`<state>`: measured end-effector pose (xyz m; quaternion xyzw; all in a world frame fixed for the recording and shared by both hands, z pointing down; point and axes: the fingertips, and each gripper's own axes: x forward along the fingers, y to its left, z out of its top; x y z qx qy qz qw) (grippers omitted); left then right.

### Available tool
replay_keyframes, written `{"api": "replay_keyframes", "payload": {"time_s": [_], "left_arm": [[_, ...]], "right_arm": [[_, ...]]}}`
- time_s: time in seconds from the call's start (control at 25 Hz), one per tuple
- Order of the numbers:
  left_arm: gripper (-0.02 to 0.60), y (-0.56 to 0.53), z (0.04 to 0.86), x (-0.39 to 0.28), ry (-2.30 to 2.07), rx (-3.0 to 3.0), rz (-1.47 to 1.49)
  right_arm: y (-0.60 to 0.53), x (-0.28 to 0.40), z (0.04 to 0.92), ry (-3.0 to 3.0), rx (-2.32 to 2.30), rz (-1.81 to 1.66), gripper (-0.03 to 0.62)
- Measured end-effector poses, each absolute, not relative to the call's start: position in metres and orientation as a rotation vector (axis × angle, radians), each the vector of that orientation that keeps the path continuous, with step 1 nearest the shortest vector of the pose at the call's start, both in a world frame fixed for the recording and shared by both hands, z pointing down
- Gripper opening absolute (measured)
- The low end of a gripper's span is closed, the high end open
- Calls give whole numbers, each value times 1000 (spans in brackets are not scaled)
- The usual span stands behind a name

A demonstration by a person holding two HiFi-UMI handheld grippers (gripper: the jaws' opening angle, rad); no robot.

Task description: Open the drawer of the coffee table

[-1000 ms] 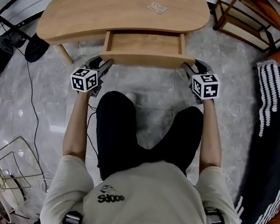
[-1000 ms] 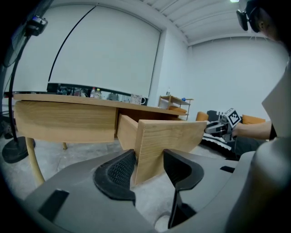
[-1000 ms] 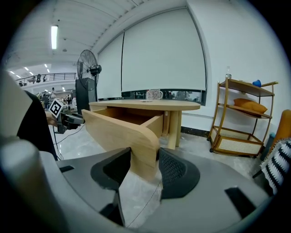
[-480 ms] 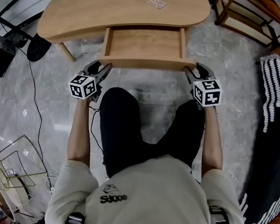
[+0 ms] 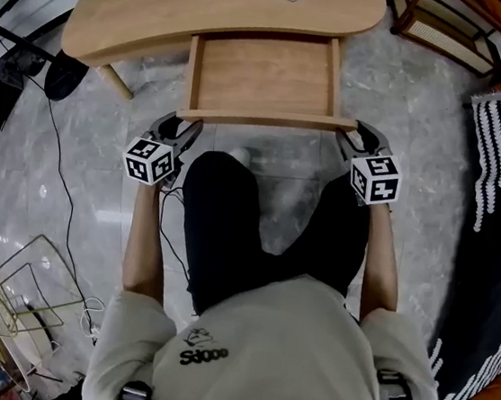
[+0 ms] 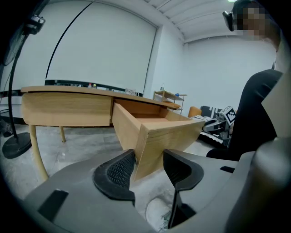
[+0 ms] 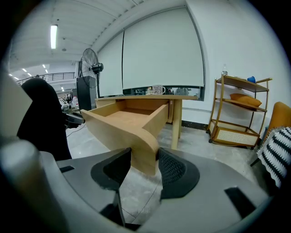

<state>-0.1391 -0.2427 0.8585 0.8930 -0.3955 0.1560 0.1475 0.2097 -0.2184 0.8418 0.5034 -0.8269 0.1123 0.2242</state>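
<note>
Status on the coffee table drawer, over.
Left hand-held gripper and right hand-held gripper clamped on drawer front corners. Drawer well out, empty. Person's legs close to its front.

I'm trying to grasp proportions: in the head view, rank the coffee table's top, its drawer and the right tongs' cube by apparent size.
1. Tabletop
2. Drawer
3. Cube, clearly smallest even though it sits nearer the camera.

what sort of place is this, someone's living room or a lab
Probably a living-room mock-up inside a large lab or hall: the wooden coffee table and rattan shelf look homely, but the pedestal fan and the strip light on a high ceiling suggest a workspace.
</note>
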Motion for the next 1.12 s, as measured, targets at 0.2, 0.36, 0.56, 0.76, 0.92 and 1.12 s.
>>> {"api": "replay_keyframes", "payload": {"time_s": [0.2,0.36,0.56,0.76,0.92,1.12], "left_arm": [[213,-241,876,-138,-1125,2554,505],[213,-242,884,-136,-1108,2547,582],[213,-243,889,-137,-1096,2547,586],[222,-242,890,-138,-1112,2549,563],[206,-239,900,-148,-1170,2516,658],[133,-235,905,-183,-1289,2424,686]], "right_arm": [[-216,210,859,-2244,1386,331,190],[-216,210,868,-2210,1377,355,190],[-217,209,872,-2202,1371,356,192],[-216,209,873,-2214,1345,359,195],[-215,213,872,-2250,1336,396,195],[-210,260,879,-2196,1380,391,190]]}}
